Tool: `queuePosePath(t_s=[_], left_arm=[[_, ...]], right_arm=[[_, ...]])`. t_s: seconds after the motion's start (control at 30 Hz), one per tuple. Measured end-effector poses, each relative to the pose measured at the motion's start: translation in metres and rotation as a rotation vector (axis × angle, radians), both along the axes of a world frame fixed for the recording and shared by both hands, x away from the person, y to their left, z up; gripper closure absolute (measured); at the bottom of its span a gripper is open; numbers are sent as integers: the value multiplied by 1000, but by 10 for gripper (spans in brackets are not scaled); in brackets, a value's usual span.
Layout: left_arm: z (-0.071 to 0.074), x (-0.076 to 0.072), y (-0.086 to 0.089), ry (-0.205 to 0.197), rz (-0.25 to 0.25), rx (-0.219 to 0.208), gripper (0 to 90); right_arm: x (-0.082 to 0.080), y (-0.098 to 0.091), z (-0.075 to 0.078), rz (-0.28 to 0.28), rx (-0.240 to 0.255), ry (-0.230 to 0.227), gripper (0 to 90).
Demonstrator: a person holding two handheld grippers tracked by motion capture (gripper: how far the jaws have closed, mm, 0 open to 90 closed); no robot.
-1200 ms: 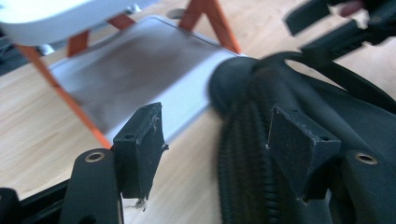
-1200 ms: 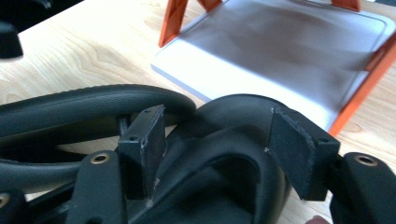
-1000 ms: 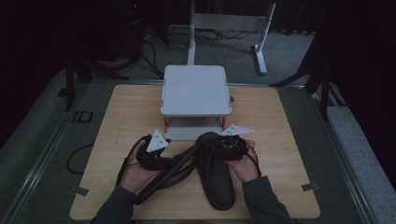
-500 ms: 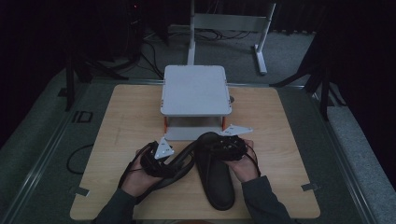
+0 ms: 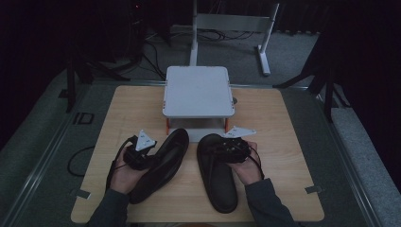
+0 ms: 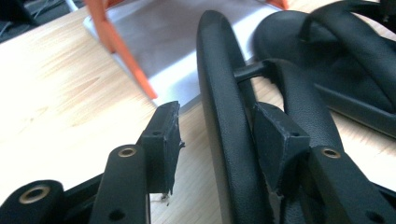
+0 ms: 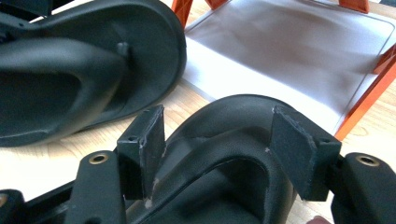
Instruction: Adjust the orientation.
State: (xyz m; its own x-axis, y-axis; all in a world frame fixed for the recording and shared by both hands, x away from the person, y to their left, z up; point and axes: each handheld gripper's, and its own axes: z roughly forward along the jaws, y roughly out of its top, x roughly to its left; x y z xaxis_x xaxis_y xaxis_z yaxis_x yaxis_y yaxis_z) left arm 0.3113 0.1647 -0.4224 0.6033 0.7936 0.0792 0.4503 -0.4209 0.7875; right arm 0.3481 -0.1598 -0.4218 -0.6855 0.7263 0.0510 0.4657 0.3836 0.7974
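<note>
Two black flip-flop sandals lie on the wooden table (image 5: 132, 101). The left sandal (image 5: 163, 163) is tipped up on its side. My left gripper (image 5: 142, 153) sits at its left rim. In the left gripper view the sole's edge (image 6: 224, 116) stands between the jaws of the left gripper (image 6: 217, 109), which have just been closing. One pad (image 6: 278, 140) lies against the sole and the other pad (image 6: 163, 140) is a gap away. My right gripper (image 5: 231, 149) (image 7: 218, 112) holds the right sandal (image 5: 217, 177) by its strap (image 7: 219, 135).
A small white stand (image 5: 198, 92) on orange legs (image 6: 126, 56) sits just beyond the sandals' toes, with its shelf (image 7: 289, 56) low over the table. Bare wood lies to either side. Stand legs and cables are on the floor behind the table.
My left hand has shifted left with the left sandal, which now lies apart from the right sandal instead of overlapping it. The right hand and its sandal have stayed put.
</note>
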Motion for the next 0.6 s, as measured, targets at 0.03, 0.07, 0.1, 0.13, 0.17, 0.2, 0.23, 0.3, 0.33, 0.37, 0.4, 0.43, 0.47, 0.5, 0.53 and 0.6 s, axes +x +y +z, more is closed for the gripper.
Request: queuePosePath(t_s=[0.03, 0.07, 0.1, 0.13, 0.17, 0.2, 0.23, 0.3, 0.33, 0.37, 0.4, 0.43, 0.47, 0.5, 0.53, 0.6], left_arm=[[-2, 0, 6, 3, 17, -7, 527], [-2, 0, 6, 3, 17, -7, 527], [-3, 1, 13, 15, 37, -27, 527], [-3, 1, 13, 15, 37, -27, 528], [-6, 0, 19, 16, 52, -38, 527], [-7, 0, 21, 19, 61, -43, 529], [-7, -1, 24, 19, 68, -44, 532], [-9, -2, 29, 21, 94, -40, 534], [-11, -3, 32, 24, 100, -38, 534], [-12, -5, 35, 29, 103, -32, 531], [-14, -6, 37, 34, 109, -27, 524], [-16, -8, 40, 33, 121, -24, 519], [-18, -10, 44, 32, 136, -21, 515], [-20, -12, 47, 34, 149, -24, 503], [-21, -13, 52, 43, 156, -33, 498], [-25, -17, 58, 52, 172, -33, 497]], right_arm=[[0, 0, 0, -1, -1, 0, 358], [0, 0, 0, -1, -3, -1, 358], [0, 0, 0, -2, -5, -1, 358], [0, 1, 0, -1, -4, 0, 358], [0, 1, -1, 0, -6, 0, 358], [0, 1, -1, 1, -9, 0, 357], [0, 1, -2, -1, -15, 1, 358], [1, 2, -4, -5, -18, 5, 358], [1, 2, -5, -8, -17, 9, 358], [1, 2, -5, -7, -18, 10, 358], [1, 1, -5, -5, -21, 10, 358], [0, 1, -5, -6, -23, 8, 358], [0, 0, -5, -9, -25, 8, 358], [0, -1, -5, -13, -27, 6, 358], [0, -2, -5, -16, -28, 6, 359], [0, -5, -6, -26, -35, 9, 359]])
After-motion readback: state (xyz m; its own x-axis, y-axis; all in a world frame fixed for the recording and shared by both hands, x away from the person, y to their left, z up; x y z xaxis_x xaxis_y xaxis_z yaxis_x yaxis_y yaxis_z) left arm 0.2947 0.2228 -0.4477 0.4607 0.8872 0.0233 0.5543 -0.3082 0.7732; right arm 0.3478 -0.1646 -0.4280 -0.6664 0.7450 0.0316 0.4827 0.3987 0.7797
